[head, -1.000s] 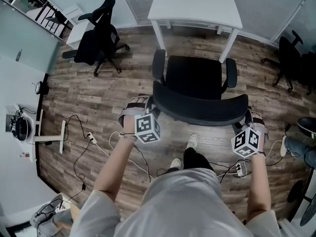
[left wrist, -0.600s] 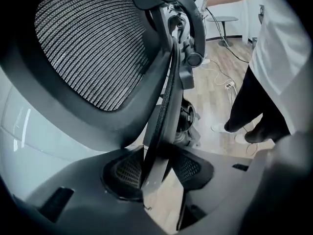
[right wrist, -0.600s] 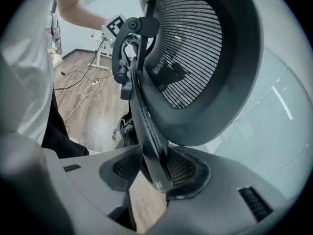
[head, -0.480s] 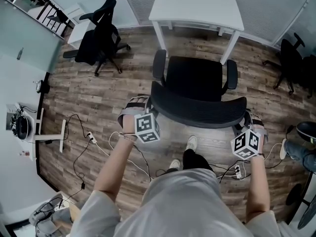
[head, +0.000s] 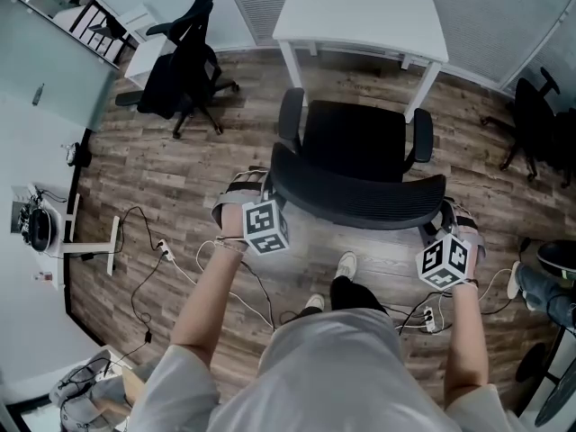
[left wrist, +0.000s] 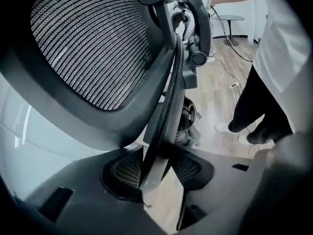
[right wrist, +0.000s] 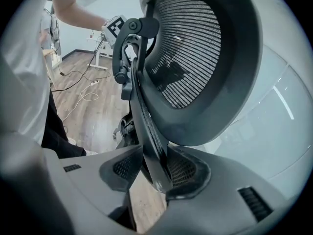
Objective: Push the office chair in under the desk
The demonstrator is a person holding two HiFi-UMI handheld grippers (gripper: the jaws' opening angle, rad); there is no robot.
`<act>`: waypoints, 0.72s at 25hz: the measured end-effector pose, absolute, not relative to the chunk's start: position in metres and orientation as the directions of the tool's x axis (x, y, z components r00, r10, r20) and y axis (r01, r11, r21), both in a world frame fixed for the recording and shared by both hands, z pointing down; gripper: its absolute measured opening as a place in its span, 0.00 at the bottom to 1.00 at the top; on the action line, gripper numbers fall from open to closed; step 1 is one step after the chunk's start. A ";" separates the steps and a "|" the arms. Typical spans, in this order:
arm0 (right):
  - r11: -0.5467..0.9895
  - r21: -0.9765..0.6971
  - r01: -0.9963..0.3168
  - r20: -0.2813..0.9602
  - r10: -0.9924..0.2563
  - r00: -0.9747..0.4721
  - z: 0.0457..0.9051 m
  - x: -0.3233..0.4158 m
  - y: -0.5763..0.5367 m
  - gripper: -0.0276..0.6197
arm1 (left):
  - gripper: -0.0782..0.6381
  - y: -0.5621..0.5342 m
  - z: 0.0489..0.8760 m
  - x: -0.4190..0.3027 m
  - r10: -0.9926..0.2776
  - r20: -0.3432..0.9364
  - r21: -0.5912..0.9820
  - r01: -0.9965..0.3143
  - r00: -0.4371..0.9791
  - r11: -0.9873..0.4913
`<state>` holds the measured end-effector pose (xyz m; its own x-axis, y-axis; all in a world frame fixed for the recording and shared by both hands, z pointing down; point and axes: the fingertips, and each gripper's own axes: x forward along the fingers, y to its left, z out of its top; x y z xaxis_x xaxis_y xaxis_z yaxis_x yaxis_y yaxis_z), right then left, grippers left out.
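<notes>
- The left claw [left wrist: 157, 173] is clamped on the left edge of the backrest [head: 360, 201]. The right claw [right wrist: 155, 173] is clamped on its right edge.
- The office chair [head: 355, 142] stands directly ahead of both claws, its seat not yet under the counter [head: 360, 7] beyond.
- The backrest's long axis spans claw to claw, and both are equally near. An even, straight push is likely needed.

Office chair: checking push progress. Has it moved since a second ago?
Yes, the office chair has rolled slightly toward the white desk ahead, narrowing the gap.
</notes>
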<state>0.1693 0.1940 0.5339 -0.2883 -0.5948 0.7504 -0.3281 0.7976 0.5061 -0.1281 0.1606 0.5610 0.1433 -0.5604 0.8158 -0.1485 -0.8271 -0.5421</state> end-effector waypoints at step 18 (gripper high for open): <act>0.811 0.495 -0.313 0.748 -0.581 -0.322 0.536 0.167 0.150 0.29 | 0.38 0.117 0.565 -0.130 -0.550 0.829 -0.527 -0.183 0.106 -0.830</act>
